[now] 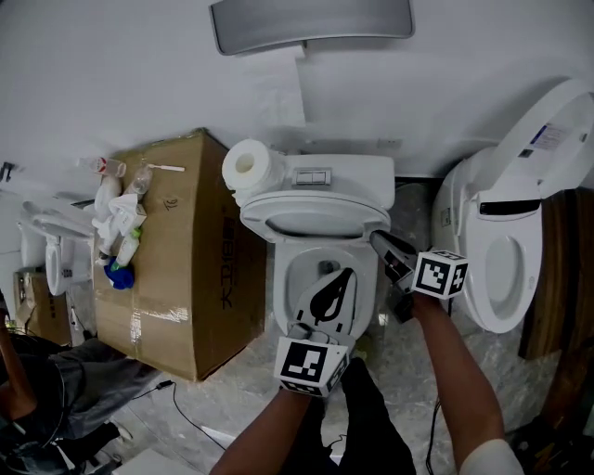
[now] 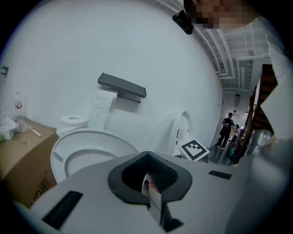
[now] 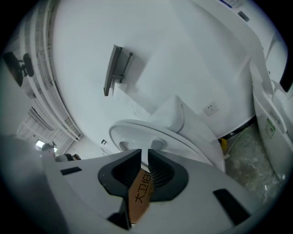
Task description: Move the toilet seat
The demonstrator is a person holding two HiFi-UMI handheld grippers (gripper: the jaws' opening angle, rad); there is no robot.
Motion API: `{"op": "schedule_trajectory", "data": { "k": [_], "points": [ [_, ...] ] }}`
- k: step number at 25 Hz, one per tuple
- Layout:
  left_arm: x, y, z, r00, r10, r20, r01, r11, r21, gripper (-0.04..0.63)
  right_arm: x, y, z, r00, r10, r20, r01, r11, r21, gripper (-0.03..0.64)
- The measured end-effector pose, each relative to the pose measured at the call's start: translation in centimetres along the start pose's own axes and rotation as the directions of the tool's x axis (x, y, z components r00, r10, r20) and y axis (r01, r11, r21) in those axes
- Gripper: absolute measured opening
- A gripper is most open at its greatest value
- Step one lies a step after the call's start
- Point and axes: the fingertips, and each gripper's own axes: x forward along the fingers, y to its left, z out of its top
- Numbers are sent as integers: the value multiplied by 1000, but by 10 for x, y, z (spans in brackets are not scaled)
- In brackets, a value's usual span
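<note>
The white toilet seat (image 1: 316, 215) is tilted up over the bowl (image 1: 320, 278), in front of the tank (image 1: 343, 172). My right gripper (image 1: 376, 237) reaches the seat's right edge, and its jaws stand nearly together there. In the right gripper view the seat's rim (image 3: 183, 141) runs right across the narrow gap of the right gripper (image 3: 148, 153). My left gripper (image 1: 345, 274) hovers above the bowl's front with its jaws together and nothing in them. The left gripper view looks past the left gripper (image 2: 147, 155) at the raised seat (image 2: 87, 146).
A cardboard box (image 1: 186, 250) with bottles and tissues stands left of the toilet. A toilet roll (image 1: 247, 165) lies on the tank. Another toilet (image 1: 506, 232) with its lid up is close on the right. A grey shelf (image 1: 311, 23) hangs on the wall.
</note>
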Motion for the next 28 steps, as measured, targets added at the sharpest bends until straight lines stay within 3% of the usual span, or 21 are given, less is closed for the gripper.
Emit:
{"op": "schedule_trajectory", "data": {
  "k": [4, 10, 18, 28],
  "points": [
    [-19, -5, 12, 1000, -10, 13, 10, 1000, 3, 8, -18, 38, -8, 999, -48, 17, 50, 991, -126, 51],
    [-75, -17, 31, 998, -48, 33, 47, 998, 29, 8, -56, 109, -36, 989, -126, 71, 143, 936, -322, 51],
    [-193, -38, 63, 994, -105, 32, 103, 992, 67, 8, -119, 229, -89, 969, -189, 162, 244, 844, -478, 47],
    [-346, -73, 118, 980, -177, 91, 169, 982, 90, 8, -197, 384, -146, 944, -168, 284, 309, 752, -582, 46]
  ]
}}
